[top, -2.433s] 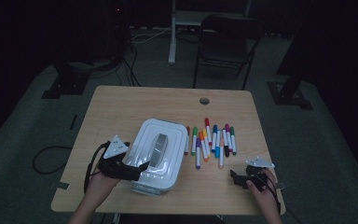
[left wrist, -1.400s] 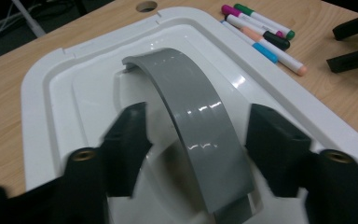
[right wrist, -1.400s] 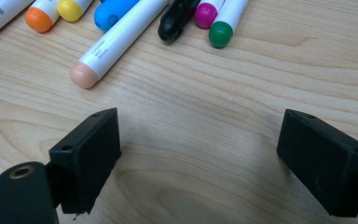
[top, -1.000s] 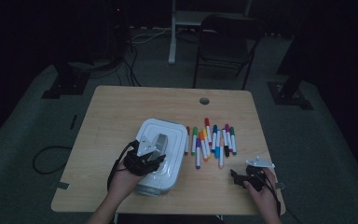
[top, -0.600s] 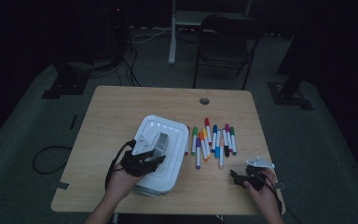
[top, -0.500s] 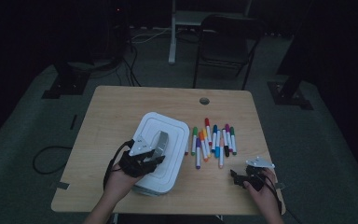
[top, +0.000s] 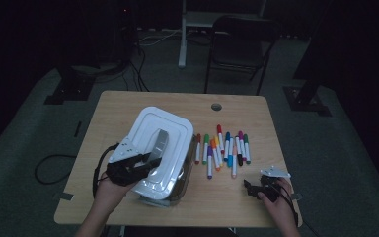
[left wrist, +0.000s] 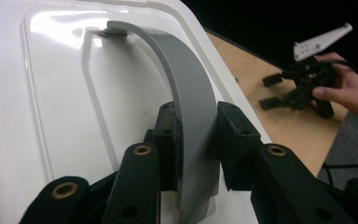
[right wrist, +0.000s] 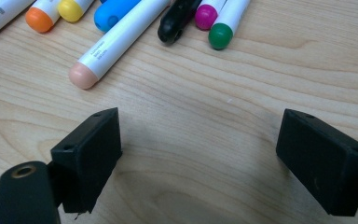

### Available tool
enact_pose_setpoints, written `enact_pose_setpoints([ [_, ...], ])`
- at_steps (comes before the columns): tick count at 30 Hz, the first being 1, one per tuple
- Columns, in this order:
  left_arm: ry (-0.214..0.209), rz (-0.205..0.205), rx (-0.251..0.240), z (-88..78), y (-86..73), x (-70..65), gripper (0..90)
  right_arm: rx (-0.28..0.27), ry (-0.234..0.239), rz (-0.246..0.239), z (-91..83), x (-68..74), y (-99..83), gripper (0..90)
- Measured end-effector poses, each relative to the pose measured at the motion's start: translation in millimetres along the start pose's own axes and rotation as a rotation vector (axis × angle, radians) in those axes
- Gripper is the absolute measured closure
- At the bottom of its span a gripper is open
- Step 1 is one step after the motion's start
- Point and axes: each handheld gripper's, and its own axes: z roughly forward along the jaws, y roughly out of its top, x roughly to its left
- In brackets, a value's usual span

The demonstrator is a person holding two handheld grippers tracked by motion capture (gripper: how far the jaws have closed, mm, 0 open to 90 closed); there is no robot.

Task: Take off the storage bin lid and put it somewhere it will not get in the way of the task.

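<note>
From the high view, the left tool (top: 143,163) has just been closing and now has the grey handle (top: 159,143) of the white lid (top: 160,129) pinched. Compared with a second ago the lid is tipped up off the box (top: 180,185), near edge raised, so I'd say the opening step is basically underway. The right tool (top: 256,187) sits parked on the surface (top: 128,103), just short of the row of markers (top: 222,150). The left gripper view gives what the overhead can't: both pads squeezing the curved handle (left wrist: 193,107) itself, lid (left wrist: 51,93) behind it, and the right tool (left wrist: 284,91) farther off in a hand. The right gripper view shows its jaws spread wide with nothing between them, bare wood (right wrist: 200,140) and marker caps (right wrist: 220,35) just ahead.
</note>
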Motion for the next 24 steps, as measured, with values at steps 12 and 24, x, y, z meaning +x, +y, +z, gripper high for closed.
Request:
enact_pose_setpoints([
  [12, 0.112, -0.082, -0.056, -42.7, -20.9, 38.5, 72.2, 0.000, 0.000, 0.001, 0.0, 0.1, 0.0, 13.6],
  [24, 0.225, -0.179, -0.107, -71.3, -57.1, 79.8, 72.6, 0.000, 0.000, 0.001, 0.0, 0.0, 0.0, 13.5],
])
